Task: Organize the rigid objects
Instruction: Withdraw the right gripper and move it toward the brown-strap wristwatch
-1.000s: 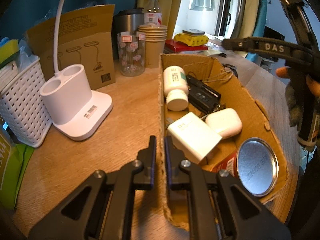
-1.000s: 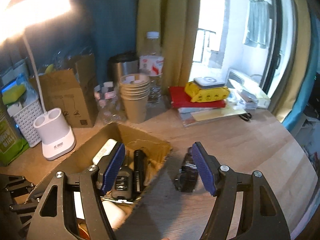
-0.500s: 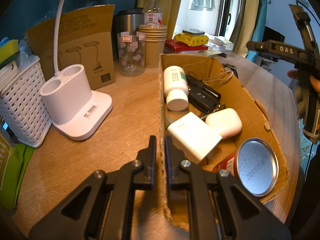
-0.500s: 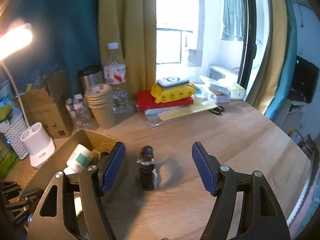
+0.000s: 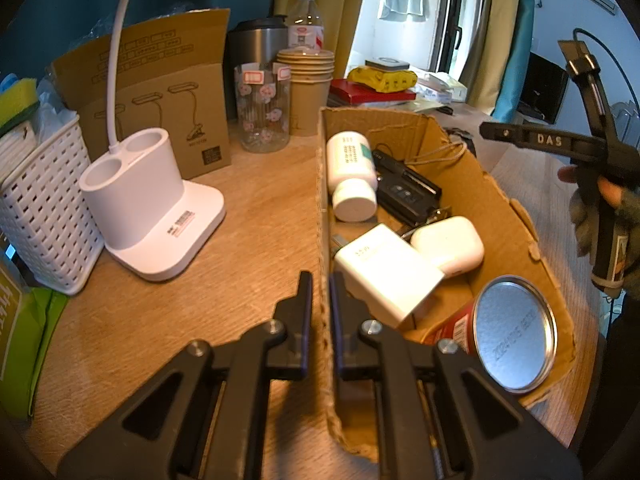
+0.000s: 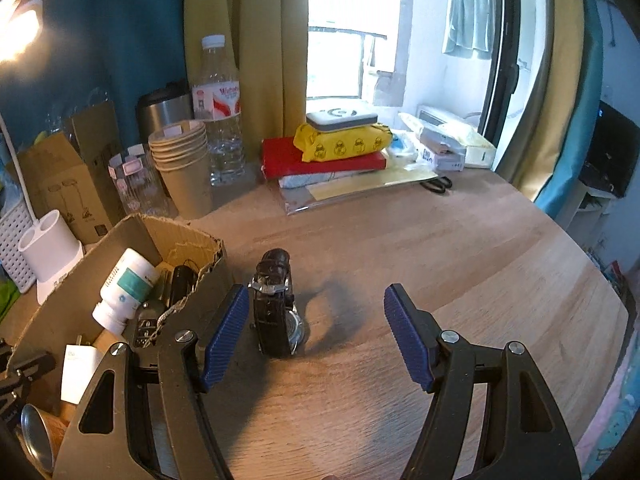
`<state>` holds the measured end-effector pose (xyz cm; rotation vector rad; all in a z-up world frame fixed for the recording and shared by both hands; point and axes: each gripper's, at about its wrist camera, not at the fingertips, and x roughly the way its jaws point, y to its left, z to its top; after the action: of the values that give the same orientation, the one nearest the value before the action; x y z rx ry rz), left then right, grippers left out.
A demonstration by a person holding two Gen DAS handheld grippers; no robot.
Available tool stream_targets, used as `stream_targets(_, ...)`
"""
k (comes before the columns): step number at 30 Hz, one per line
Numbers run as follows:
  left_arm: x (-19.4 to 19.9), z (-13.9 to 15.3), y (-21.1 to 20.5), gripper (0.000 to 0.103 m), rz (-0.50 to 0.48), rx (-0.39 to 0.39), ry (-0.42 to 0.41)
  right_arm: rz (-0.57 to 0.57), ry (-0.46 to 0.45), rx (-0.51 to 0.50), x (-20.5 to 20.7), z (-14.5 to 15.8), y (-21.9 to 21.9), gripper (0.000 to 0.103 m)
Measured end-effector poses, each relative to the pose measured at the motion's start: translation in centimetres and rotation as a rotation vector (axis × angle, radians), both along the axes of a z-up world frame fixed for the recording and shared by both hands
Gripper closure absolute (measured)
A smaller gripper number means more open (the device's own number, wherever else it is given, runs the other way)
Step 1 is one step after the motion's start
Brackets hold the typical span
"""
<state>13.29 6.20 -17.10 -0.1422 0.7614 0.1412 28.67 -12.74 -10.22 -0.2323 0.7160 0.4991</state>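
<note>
A cardboard box (image 5: 504, 216) lies on the wooden table and holds a white pill bottle (image 5: 350, 170), a black car key (image 5: 406, 196), a white charger (image 5: 384, 270), a white earbud case (image 5: 450, 246) and a red tin can (image 5: 508, 338). My left gripper (image 5: 320, 296) is shut on the box's left wall (image 5: 322, 208). My right gripper (image 6: 314, 332) is open and empty, just above the table. A black wristwatch (image 6: 276, 304) stands on the table beside the box (image 6: 188, 240), close to the right gripper's left finger (image 6: 224, 332).
A white lamp base (image 5: 148, 208), a white basket (image 5: 36, 200), a brown carton (image 5: 160, 92), a glass jar (image 5: 262, 108) and paper cups (image 5: 306, 88) stand left of and behind the box. Books and a yellow pack (image 6: 340, 142) lie at the back.
My right gripper has swung right, from over the box to the table beside it, and come closer to the wristwatch. The left gripper has not moved.
</note>
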Motion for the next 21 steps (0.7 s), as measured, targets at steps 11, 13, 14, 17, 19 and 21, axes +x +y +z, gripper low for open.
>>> stream_targets(11,0.0,0.0,0.0,0.093,0.000,-0.001,0.000,0.032,0.041,-0.059,0.4,-2.1,1.3,0.030)
stream_targets(13,0.0,0.0,0.0,0.093,0.000,-0.001,0.000,0.040,0.053,-0.071,0.6,-2.8,1.6,0.030)
stream_targets(14,0.0,0.0,0.0,0.093,0.000,-0.001,0.000,0.048,0.067,-0.083,0.7,-3.3,1.8,0.030)
stream_targets(17,0.0,0.0,0.0,0.093,0.000,-0.001,0.000,0.060,0.073,-0.117,0.8,-4.2,2.4,0.030)
stream_targets(19,0.0,0.0,0.0,0.093,0.000,0.000,0.000,0.070,0.076,-0.128,0.9,-4.5,2.7,0.030)
stream_targets(21,0.0,0.0,0.0,0.093,0.000,0.000,0.000,0.076,0.081,-0.133,1.1,-4.8,3.0,0.030)
